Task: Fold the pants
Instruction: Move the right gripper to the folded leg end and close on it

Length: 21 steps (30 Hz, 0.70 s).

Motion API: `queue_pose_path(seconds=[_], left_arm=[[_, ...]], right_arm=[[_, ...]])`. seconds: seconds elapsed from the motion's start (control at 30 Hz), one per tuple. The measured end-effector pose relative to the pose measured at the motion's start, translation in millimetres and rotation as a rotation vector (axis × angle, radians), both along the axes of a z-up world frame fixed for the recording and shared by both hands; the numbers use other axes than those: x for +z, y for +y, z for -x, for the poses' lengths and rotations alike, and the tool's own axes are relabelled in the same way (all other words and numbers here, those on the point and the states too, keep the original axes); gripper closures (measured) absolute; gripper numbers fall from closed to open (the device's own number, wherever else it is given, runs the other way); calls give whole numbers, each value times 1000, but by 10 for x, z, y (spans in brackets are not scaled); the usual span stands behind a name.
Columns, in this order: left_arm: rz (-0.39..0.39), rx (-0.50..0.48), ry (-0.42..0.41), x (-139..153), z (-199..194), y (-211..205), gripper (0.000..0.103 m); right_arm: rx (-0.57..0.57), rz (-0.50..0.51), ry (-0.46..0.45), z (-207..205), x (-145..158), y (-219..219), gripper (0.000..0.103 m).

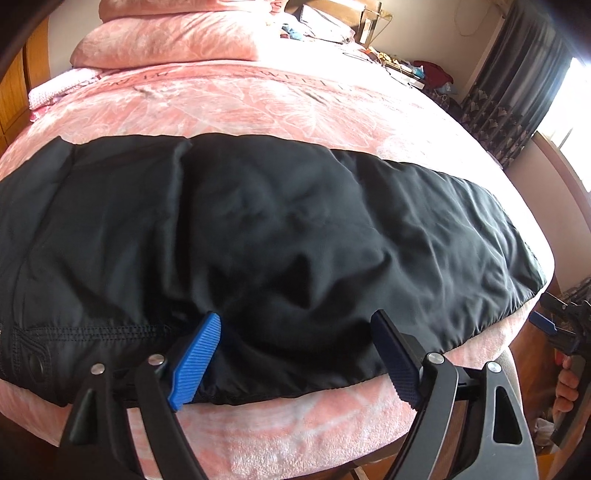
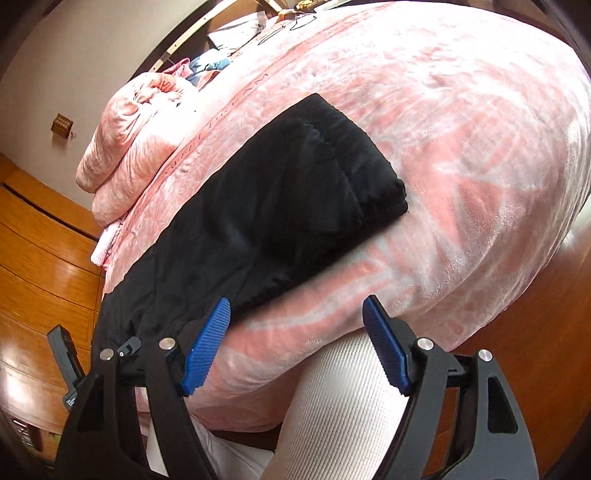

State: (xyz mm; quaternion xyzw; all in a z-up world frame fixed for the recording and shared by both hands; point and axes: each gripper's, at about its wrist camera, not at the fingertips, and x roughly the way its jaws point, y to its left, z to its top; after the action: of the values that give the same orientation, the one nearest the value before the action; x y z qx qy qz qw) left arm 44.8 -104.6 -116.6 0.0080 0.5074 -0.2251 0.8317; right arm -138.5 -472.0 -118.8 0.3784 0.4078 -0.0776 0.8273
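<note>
The black pants (image 1: 258, 236) lie flat across the near edge of the pink bed (image 1: 258, 103), legs stacked and running left to right. My left gripper (image 1: 295, 354) is open just over the near hem, holding nothing. In the right wrist view the pants (image 2: 277, 206) stretch away along the bed, the end lying square. My right gripper (image 2: 295, 343) is open and empty beside the bed edge, past the pants' end. The right gripper also shows at the far right of the left wrist view (image 1: 561, 325).
Pink pillows (image 1: 166, 40) and loose clothes (image 1: 317, 26) sit at the bed's far end. A dark curtain (image 1: 517, 96) and window are at the right. A wooden wardrobe (image 2: 40, 280) stands left of the bed. The person's white-clad leg (image 2: 340, 413) is below the right gripper.
</note>
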Motion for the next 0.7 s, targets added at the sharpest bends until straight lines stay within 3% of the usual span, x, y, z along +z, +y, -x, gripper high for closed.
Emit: queue_pose_path(seconds=[0.27,0.37,0.53,0.7], left_arm=[[-11,6,13,-47,-86,-15,16],[-15,3,14,-66,-114,-26,14],[-8,9,27,-83,-165,-30,13],[6,34,52,-94,-290,-74,12]], right_arm=[[-69,-45,-43,-224,-112,-293,29],[-105,-108,-89,-301,-205,-409,33],[-100,-195,-126,-449,-281,-584,83],[-20,-113,-172,-690,176,-574,90]])
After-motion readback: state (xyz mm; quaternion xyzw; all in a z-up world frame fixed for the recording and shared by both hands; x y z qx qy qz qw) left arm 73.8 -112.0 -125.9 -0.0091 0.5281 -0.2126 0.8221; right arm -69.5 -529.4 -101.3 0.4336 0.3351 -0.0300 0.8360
